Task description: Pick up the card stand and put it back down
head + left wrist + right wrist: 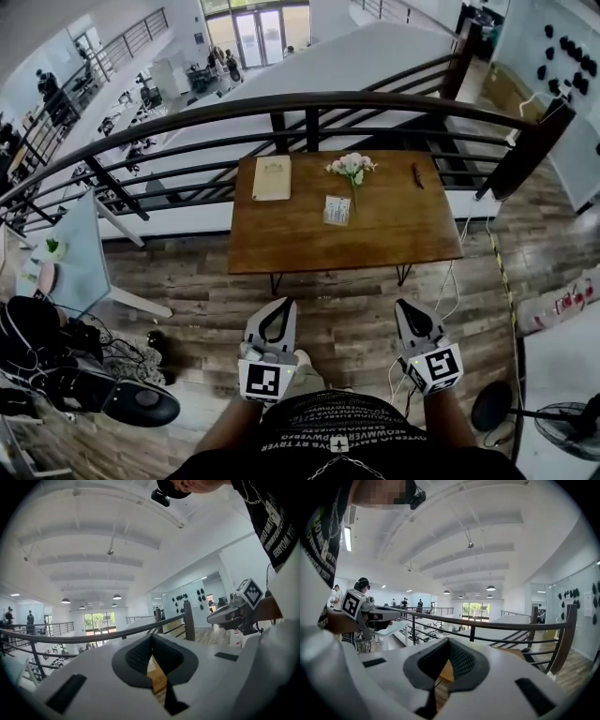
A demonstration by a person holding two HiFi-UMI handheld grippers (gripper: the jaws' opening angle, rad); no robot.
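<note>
The card stand [337, 210], a small clear holder with a printed card, stands upright near the middle of the wooden table [281, 248]. Both grippers hang low in the head view, well short of the table's near edge and over the floor. My left gripper [278, 303] is shut with nothing in it, and its tips meet in the left gripper view [155, 679]. My right gripper [410, 305] is also shut and empty, its jaws closed together in the right gripper view [437, 686]. A sliver of the table shows through each gripper's jaw opening.
On the table are a tan notebook [272, 178] at the back left, a small vase of flowers [352, 167] just behind the card stand, and a dark slim object [417, 174] at the back right. A dark metal railing [309, 103] runs behind the table. A fan [572, 427] stands at the right.
</note>
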